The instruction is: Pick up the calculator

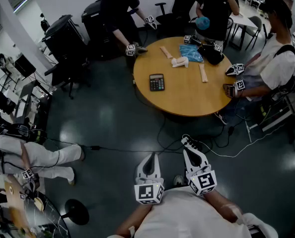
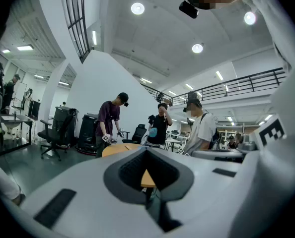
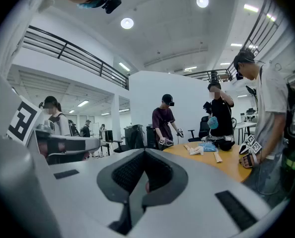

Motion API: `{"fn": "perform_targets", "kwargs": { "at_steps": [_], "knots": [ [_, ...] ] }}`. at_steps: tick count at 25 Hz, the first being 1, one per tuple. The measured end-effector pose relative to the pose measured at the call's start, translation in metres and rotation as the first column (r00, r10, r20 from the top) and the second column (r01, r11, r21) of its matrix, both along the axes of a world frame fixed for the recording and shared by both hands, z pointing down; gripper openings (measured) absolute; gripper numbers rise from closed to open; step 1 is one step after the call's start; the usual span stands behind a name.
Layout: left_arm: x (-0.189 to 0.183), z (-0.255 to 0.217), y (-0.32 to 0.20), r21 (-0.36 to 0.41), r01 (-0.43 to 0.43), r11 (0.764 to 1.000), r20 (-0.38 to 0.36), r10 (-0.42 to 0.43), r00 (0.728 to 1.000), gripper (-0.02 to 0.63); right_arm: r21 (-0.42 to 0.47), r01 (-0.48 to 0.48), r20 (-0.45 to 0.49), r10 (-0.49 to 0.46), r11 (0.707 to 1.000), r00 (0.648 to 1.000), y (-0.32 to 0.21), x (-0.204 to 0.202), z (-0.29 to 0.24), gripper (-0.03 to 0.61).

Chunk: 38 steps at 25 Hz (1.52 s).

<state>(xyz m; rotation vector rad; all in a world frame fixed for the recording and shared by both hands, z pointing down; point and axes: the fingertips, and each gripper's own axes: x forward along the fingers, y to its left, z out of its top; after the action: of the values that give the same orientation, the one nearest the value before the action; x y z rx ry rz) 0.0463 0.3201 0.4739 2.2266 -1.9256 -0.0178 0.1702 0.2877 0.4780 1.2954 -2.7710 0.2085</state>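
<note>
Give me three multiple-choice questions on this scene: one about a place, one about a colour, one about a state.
1. Where is the black calculator? A on the round wooden table; B on the floor; C in a claw.
2. What colour is the crumpled plastic bag on that table? A red; B blue; C yellow.
3. The right claw is: A wide open; B shut on the calculator; C shut, empty.
Answers: 1 A, it lies flat on the tabletop; 2 B, plainly blue; 3 C, jaws together, nothing between.

calc (image 1: 157, 82): blk, grey keys (prob) | table (image 1: 187, 99): tan wood | floor (image 1: 112, 128): dk grey
</note>
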Motion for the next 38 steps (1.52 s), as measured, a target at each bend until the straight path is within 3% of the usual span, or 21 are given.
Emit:
{"fn": "perform_targets", "kwargs": {
  "at_steps": [14,27,33,38],
  "knots": [
    [0.003,0.001,0.008,-0.005,0.008,1.000,0.005,-0.008,1.000,0.005,-0.006,0.001,0.005,-0.001,1.000,1.000,0.007,0.005,0.000,0.014],
    [0.002,0.014,0.001,-0.021,0.094,0.995,0.009,-0.094,0.996,0.005,-0.003,0.008,0.005,-0.008,1.000,1.000,-0.012,0.024,0.009,0.014],
    [-0.020,0.019,-0.029,-0.034,0.106,0.994,0.009,-0.105,0.994,0.005,-0.012,0.026,0.004,-0.026,1.000,1.000,-0.048,0.005,0.017,0.014],
    [-0.056,0.027,-0.091,-0.009,0.079,0.997,0.006,-0.079,0.997,0.005,0.003,0.027,0.000,-0.027,1.000,1.000,-0.100,-0.032,0.028,0.014]
  ]
}}
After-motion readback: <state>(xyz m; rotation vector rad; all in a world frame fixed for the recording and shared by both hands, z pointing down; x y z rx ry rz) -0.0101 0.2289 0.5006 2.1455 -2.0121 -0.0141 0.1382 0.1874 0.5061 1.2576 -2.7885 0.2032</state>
